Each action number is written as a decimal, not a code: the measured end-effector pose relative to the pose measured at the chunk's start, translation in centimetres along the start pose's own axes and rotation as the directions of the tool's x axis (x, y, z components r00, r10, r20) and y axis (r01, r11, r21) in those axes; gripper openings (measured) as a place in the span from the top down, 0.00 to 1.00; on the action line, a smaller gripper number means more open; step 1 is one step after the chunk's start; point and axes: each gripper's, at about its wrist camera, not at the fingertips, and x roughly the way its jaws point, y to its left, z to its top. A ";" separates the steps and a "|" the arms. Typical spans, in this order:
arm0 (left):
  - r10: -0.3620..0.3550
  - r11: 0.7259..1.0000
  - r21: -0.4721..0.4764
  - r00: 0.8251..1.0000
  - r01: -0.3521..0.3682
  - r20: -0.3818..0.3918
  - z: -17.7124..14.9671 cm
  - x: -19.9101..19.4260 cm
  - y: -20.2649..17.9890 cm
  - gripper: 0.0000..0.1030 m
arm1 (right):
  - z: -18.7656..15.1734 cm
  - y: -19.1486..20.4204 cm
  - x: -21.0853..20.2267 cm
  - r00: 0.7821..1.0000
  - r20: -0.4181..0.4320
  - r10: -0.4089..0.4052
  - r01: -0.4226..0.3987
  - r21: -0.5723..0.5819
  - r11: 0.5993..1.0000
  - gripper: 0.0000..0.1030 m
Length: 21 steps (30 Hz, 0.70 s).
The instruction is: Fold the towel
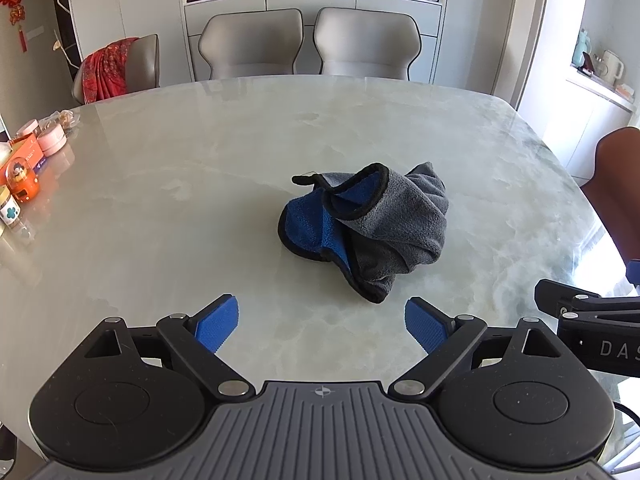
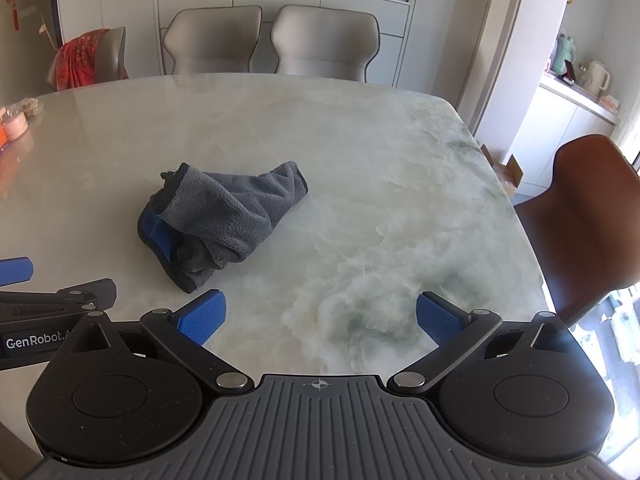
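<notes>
A crumpled grey and blue towel (image 1: 372, 228) with black trim lies in a heap in the middle of the marble table (image 1: 180, 168). It also shows in the right wrist view (image 2: 224, 216), left of centre. My left gripper (image 1: 320, 320) is open and empty, just short of the towel's near end. My right gripper (image 2: 320, 316) is open and empty, to the right of the towel and nearer the front edge. The right gripper's side shows at the right edge of the left wrist view (image 1: 592, 320).
Jars, an orange toy and pink tins (image 1: 36, 160) stand at the table's left edge. Two grey chairs (image 1: 308, 44) stand behind the table. A brown chair (image 2: 588, 220) is at the right side. A chair with a red cloth (image 1: 112, 68) is at the far left.
</notes>
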 end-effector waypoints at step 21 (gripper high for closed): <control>0.011 1.000 0.008 1.000 -0.011 -0.001 -0.1 0.7 0.4 0.09 | 0.0 1.3 0.1 1.000 -0.002 -0.013 0.013 -0.022 1.000 0.01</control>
